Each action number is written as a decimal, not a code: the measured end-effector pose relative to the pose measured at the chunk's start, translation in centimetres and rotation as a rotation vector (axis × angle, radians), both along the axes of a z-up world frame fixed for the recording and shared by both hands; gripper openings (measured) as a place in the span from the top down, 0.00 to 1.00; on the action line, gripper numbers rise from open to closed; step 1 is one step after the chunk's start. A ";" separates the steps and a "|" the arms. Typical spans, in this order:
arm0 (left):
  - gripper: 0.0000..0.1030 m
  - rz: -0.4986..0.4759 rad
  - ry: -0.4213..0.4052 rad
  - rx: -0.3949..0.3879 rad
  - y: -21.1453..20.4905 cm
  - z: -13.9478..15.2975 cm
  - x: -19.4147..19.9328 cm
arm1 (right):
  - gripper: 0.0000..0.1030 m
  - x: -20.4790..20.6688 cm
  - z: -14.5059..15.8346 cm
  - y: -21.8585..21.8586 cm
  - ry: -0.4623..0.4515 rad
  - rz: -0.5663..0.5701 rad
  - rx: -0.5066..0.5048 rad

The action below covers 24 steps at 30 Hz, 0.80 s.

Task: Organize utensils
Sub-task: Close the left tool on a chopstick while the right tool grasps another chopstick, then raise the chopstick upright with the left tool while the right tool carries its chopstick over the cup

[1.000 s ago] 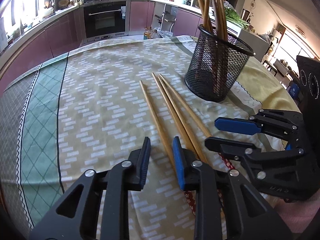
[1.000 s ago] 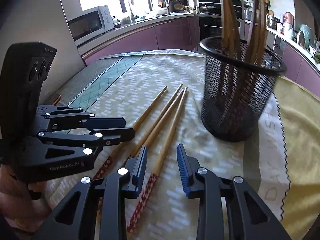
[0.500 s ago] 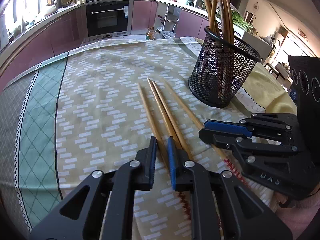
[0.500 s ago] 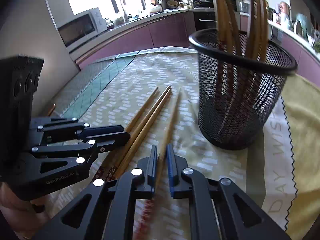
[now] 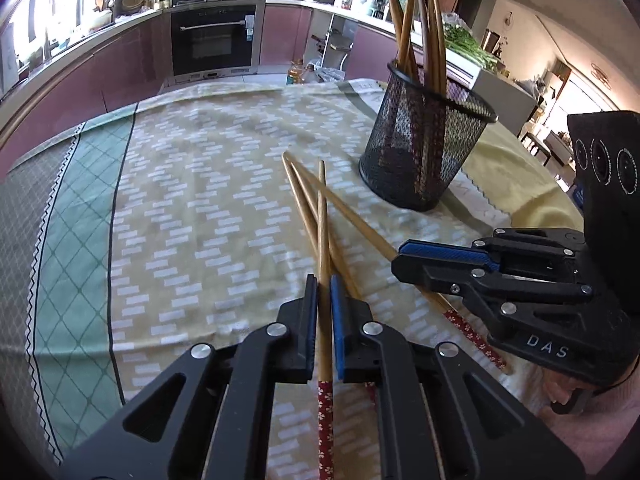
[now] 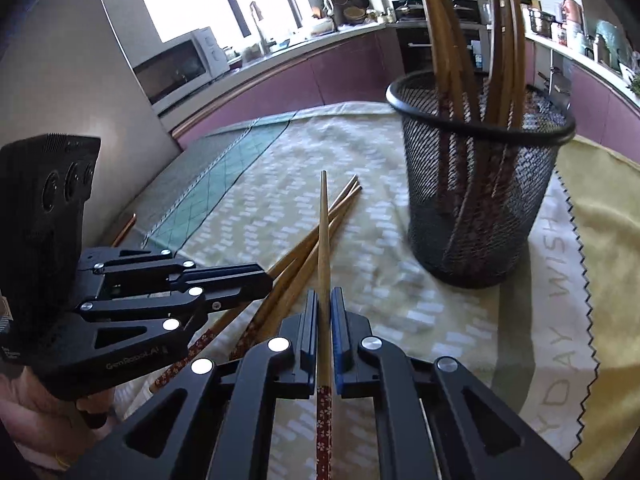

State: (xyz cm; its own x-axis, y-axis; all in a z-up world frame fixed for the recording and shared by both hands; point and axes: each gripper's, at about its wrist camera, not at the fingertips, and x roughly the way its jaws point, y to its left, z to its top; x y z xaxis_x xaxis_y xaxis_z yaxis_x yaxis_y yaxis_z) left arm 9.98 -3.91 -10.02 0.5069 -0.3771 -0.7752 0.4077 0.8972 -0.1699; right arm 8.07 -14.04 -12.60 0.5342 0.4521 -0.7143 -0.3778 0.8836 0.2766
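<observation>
Both grippers (image 5: 324, 300) (image 6: 325, 312) clamp chopsticks (image 5: 323, 240)

The right claw (image 6: 325, 306) grips a chopstick (image 6: 324, 248), tip raised over three others (image 6: 304, 252) on the surface; left claw (image 6: 240, 280) beside; mesh cup (image 6: 480, 184) ahead.

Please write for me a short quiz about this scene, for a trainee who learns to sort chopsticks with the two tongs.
1. Choose: what do the left tongs and the right tongs each clamp? A a spoon; B a chopstick; C nothing.
2. True or false: the cup lies on its side.
3. Fill in: the cup stands on a patterned ___.

Key
1. B: one chopstick in the left, another in the right.
2. False: it stands upright.
3. cloth
</observation>
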 end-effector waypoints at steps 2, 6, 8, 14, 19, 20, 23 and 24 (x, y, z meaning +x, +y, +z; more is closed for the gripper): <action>0.92 -0.005 0.003 0.009 0.0 -0.1 0.1 | 0.95 0.0 -0.2 0.2 0.006 0.008 -0.003; 0.92 -0.018 0.015 0.024 0.0 -0.3 0.3 | 0.94 0.3 -0.1 0.5 0.011 0.021 -0.026; 0.89 -0.028 0.019 0.034 -0.1 -0.4 0.4 | 0.94 0.6 -0.4 0.9 0.022 0.028 -0.030; 0.89 -0.051 0.017 0.050 -0.5 -0.4 1.0 | 0.92 1.6 -0.5 1.4 0.027 0.035 -0.041; 0.89 -0.042 0.020 0.044 -0.6 -0.4 1.4 | 0.94 2.0 -0.5 1.4 0.023 0.047 -0.050; 0.90 -0.037 0.016 0.046 -0.7 -0.4 1.3 | 0.94 2.0 -0.5 1.3 0.023 0.045 -0.047; 0.91 -0.026 0.014 0.034 -0.6 -0.3 1.3 | 0.94 1.6 -0.2 0.9 0.008 0.035 -0.033; 0.92 -0.025 0.016 0.027 -0.5 -0.2 1.2 | 0.94 1.5 0.0 0.7 0.003 0.035 -0.028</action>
